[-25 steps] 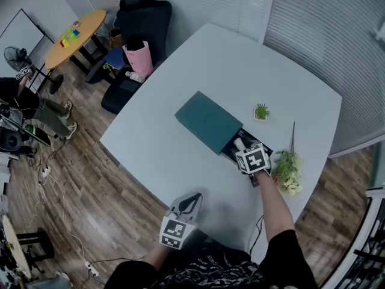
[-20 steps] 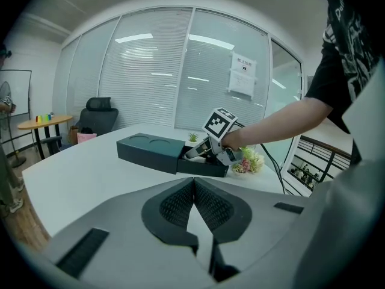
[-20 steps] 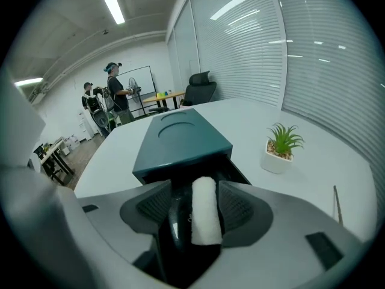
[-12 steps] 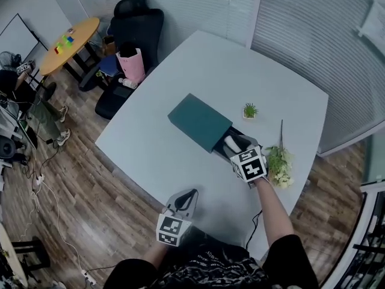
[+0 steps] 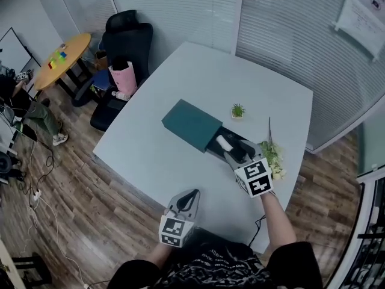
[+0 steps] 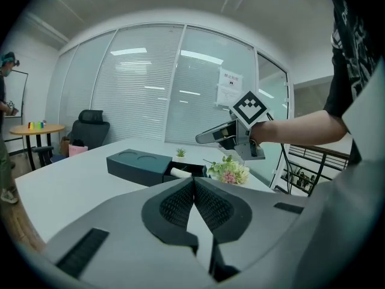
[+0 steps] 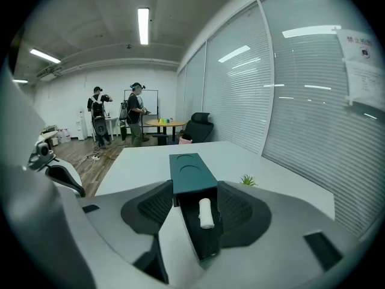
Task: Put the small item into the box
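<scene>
1. The teal box (image 5: 191,125) is lying near the middle of the white table (image 5: 198,77). Its dark drawer (image 7: 203,238) is sticking out toward the table's right edge.
2. The small item, a white roll (image 7: 206,212), is lying lengthwise inside the open drawer, close to the mouth of the box.
3. The right gripper (image 5: 239,152) is hanging over the drawer. Its fingers (image 7: 153,205) are standing spread, one to each side of the drawer in its own view, and are pinching nothing. The roll is sitting clear of both.
4. The left gripper (image 5: 187,200) is hovering at the table's near edge, well apart from the box. Its fingers (image 6: 174,205) are pressing together with nothing between them.
5. A small potted plant (image 5: 238,111) is standing just beyond the drawer, on the side toward the far right corner.
6. A bunch of flowers (image 5: 274,160) is lying by the right edge, just beside the right gripper.
7. Off the table, past its far left corner, a black office chair (image 5: 126,41) is standing with a pink bag (image 5: 122,77) beside it, and a round wooden table (image 5: 60,56) is carrying coloured blocks.
8. In the right gripper view, two people (image 7: 137,110) are standing far back in the room, too small to make out more.
</scene>
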Tool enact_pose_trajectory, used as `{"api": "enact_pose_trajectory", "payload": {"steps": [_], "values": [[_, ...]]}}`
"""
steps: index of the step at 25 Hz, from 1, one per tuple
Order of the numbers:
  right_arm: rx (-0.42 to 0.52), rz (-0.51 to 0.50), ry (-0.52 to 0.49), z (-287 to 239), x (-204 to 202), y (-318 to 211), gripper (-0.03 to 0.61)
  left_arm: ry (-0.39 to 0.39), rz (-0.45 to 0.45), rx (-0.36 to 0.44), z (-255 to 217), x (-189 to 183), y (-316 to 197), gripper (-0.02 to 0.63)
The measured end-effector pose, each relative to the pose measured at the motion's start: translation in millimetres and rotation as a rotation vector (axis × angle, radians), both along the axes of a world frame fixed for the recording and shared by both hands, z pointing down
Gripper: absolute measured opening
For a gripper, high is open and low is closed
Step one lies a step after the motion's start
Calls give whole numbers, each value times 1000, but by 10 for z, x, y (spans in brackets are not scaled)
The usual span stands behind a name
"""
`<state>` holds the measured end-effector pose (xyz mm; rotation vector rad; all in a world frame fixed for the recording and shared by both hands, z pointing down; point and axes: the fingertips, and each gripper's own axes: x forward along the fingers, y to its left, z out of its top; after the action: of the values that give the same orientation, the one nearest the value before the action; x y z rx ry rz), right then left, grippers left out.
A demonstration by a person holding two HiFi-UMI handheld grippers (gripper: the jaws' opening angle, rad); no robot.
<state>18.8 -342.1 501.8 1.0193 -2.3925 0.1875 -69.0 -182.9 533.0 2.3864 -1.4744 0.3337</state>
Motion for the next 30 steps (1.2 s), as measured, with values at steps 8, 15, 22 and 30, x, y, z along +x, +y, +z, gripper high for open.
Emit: {"api": "enact_pose_trajectory", "payload": {"steps": [8,15,22,30], "values": [[58,43,-52,-277,199,618,238,12,1,73,-206,28,101,20],[192,129,-165,-391,402,1056,219,21,-7,97,-262,55,148,20],[233,177,-253,-321,575,1481,217,21,-4,102,-237,63,197,20],[174,217,-212,1,692,1893,218,22,8,118,-252,76,295,20]]}}
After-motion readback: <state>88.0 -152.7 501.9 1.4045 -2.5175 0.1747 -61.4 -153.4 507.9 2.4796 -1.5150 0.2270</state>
